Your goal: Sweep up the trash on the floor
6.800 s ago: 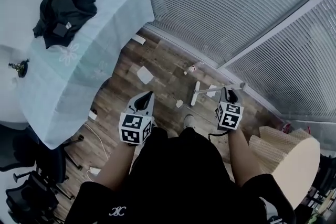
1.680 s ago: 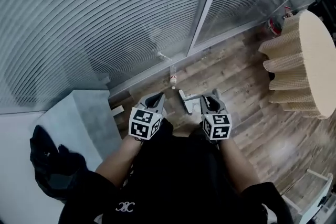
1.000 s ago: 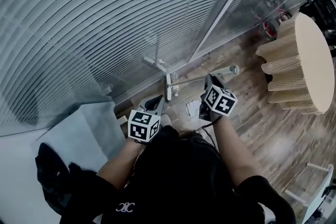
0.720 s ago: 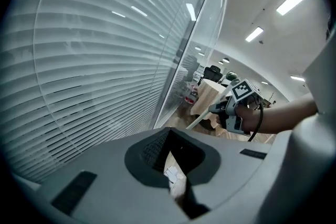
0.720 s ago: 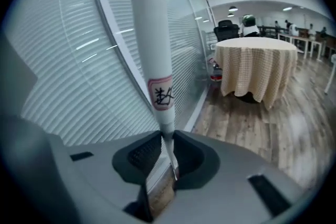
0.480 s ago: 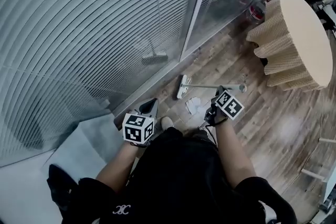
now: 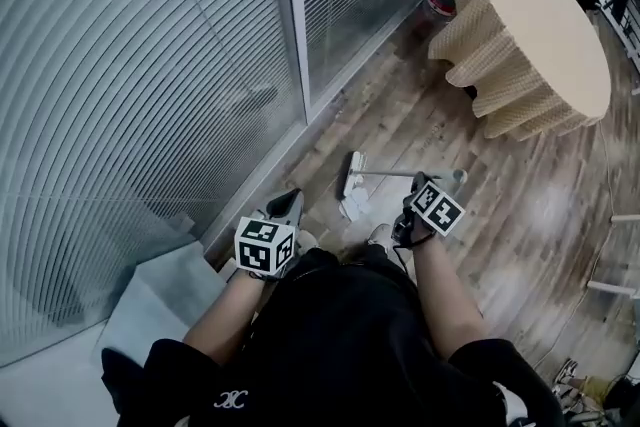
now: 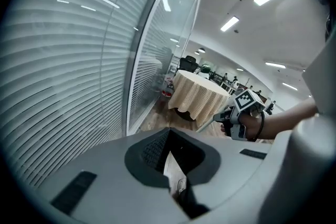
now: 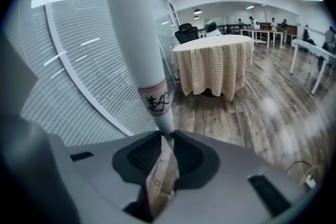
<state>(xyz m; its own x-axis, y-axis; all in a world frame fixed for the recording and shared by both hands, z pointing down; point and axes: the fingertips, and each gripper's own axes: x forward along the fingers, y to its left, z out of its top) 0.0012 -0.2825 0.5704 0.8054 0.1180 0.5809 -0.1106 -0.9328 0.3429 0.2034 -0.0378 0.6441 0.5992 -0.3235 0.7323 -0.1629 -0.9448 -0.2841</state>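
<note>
Trash (image 7: 350,207) ahead of the fingers is judged mid-sweep, the broom (image 7: 385,174) clamped in the right gripper (image 7: 417,187), the left gripper (image 7: 287,203) closed and empty; a gathering stroke is called for next.

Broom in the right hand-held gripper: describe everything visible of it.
The broom is a pale grey pole with a small whitish head that sits on the wooden floor beside white paper scraps. The right hand-held gripper is shut on the pole next to a pink-edged, handwritten label; the pole's end sticks out past it.
</note>
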